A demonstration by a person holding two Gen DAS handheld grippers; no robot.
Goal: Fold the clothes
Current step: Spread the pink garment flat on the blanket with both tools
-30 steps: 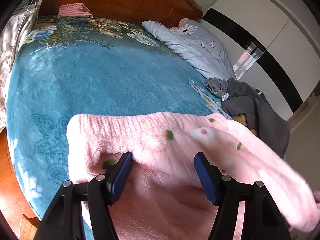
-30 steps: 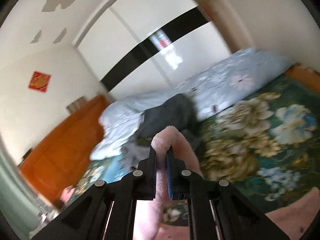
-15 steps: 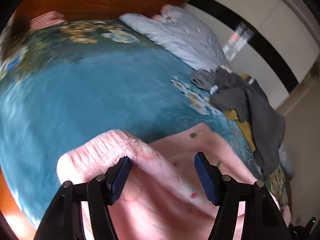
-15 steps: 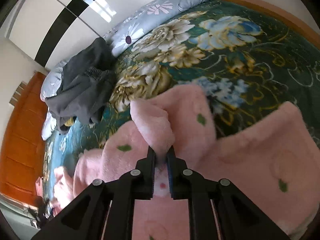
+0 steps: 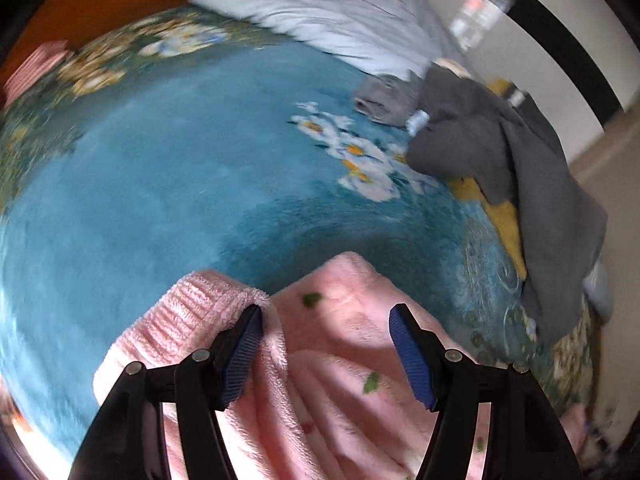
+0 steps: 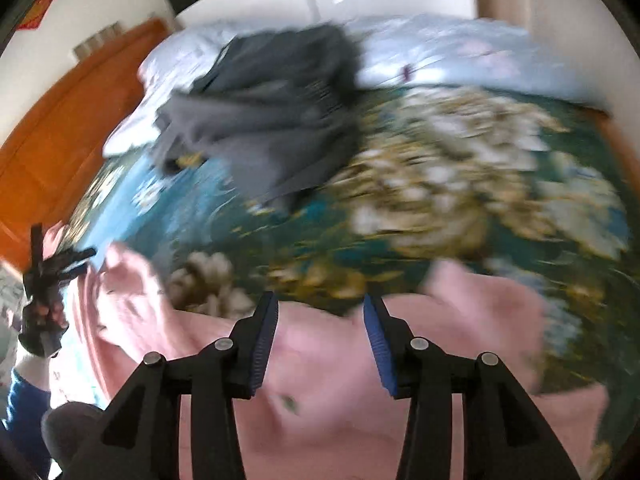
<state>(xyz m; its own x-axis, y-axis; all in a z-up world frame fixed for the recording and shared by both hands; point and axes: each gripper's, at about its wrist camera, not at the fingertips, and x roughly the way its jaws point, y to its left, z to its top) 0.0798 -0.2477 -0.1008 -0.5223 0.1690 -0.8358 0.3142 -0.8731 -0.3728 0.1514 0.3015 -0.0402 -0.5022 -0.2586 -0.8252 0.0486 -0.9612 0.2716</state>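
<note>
Pink fleece garment (image 5: 332, 364) with small green specks and a ribbed pink cuff (image 5: 188, 312). Blue plush blanket (image 5: 160, 168) patterned with white-and-yellow flowers, turning dark green with cream and gold blooms to the right. Dark grey clothes (image 5: 500, 148) over a yellow piece; pale blue quilt (image 5: 340, 12); orange-brown headboard (image 6: 60, 132).

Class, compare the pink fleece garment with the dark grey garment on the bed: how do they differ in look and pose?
The pink fleece garment is pale, fluffy and dotted with green specks; the dark grey garment is plain and smooth. The pink one lies spread out under the open left gripper; the grey one sits bunched in a heap further off. Both rest on the blue floral blanket.
</note>
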